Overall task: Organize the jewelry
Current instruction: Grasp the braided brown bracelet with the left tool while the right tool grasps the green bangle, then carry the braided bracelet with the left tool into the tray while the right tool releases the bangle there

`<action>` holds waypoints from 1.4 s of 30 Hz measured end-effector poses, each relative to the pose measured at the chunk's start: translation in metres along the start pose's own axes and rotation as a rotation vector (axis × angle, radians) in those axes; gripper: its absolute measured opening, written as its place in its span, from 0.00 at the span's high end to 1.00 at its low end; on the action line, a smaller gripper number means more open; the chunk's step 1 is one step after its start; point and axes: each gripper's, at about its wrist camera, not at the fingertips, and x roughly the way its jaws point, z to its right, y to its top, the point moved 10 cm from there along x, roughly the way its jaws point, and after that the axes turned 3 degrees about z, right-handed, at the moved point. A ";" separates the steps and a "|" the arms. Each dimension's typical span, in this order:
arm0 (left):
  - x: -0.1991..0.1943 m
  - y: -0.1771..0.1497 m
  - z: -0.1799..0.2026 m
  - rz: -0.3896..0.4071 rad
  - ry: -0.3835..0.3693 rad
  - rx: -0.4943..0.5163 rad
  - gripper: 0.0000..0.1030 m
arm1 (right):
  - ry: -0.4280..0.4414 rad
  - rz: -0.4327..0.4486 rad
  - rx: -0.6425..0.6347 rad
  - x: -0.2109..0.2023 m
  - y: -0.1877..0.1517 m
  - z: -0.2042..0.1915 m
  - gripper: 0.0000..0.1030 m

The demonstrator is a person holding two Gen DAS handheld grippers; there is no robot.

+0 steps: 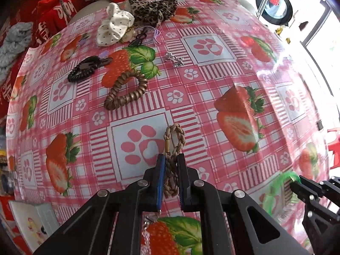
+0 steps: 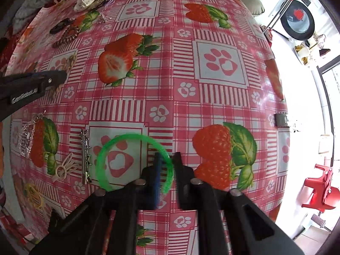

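While the left gripper [image 1: 171,165] pinches a braided cord [image 1: 173,148], only the right view shows parted fingers [image 2: 179,170] around the green ring [image 2: 119,144].

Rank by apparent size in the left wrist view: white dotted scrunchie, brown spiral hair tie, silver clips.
1-2. White dotted fabric scrunchie and brown spiral coil hair tie: alike; the tie lies nearer, so unsure.
3. Small silver metal clips.

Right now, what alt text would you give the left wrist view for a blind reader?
The left gripper pinches a braided tan cord loop above a strawberry-print tablecloth. Farther off lie a brown spiral hair tie, dark hair clip and white scrunchie.
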 end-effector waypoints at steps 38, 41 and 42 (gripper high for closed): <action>-0.112 -0.105 -0.096 0.091 -0.036 -0.213 0.83 | 0.272 0.076 0.070 -0.065 -0.012 -0.075 0.93; -0.121 -0.125 -0.127 0.091 -0.010 -0.240 0.83 | 0.299 0.080 0.051 -0.074 -0.013 -0.110 0.93; -0.122 -0.130 -0.134 0.090 -0.005 -0.249 0.83 | 0.306 0.082 0.038 -0.077 -0.014 -0.124 0.93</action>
